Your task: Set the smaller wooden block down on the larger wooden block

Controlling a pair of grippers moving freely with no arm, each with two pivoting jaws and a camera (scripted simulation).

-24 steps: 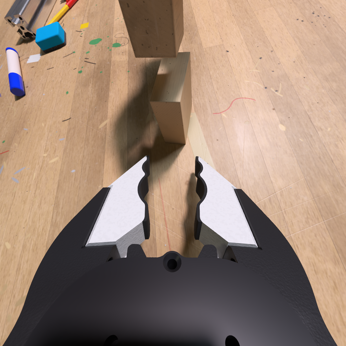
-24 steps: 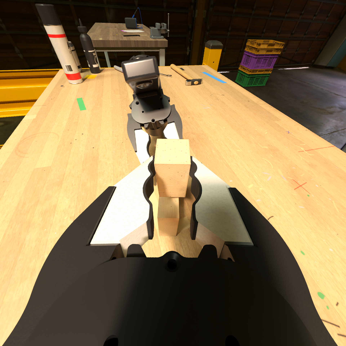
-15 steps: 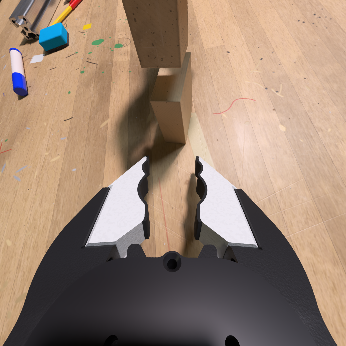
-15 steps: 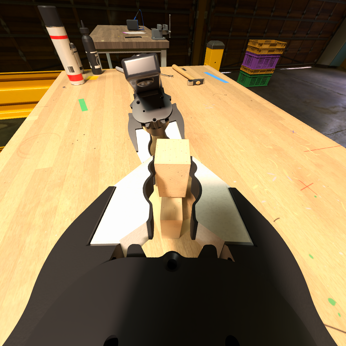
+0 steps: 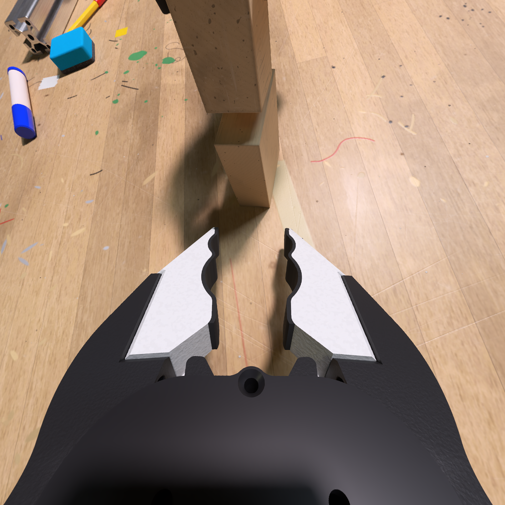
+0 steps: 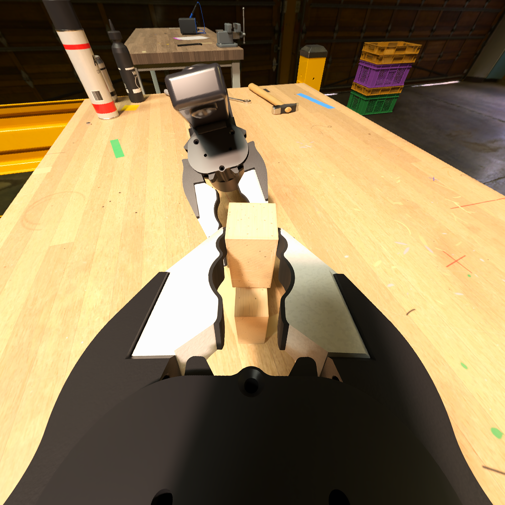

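Smaller wooden block [image 5: 226, 54], a pale speckled rectangular piece, hangs in the left wrist view over the far end of the larger wooden block [image 5: 250, 169], a long plain beam lying on the workbench [image 5: 382, 218]; it has drifted lower and nearer than half a second ago, so release seems close. Left gripper [image 5: 250, 232] hovers spread and empty just short of the beam. Blue eraser [image 5: 71, 48] and blue-capped marker [image 5: 20, 102] lie well aside. In the right wrist view, right gripper [image 6: 251, 237] clamps the small block above the beam, whether touching I cannot tell; the other gripper faces it closely, the likeliest obstruction.
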